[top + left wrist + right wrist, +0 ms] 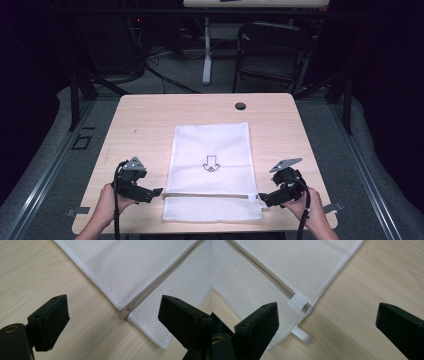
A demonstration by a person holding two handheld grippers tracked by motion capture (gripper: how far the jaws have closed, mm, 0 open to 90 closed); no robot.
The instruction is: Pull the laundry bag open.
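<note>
A white mesh bag (211,167) lies flat in the middle of the pale wood counter (145,120), its zipper (160,277) running left to right near the near edge. It looks light, soft and floppy, likely to sag and slide, so the zipper ends seem the firmest holds. The left claw (156,192) and the right claw (263,200) sit spread at those ends, holding nothing. Beyond the counter stand a dark chair (272,52) and cables on the floor.
</note>
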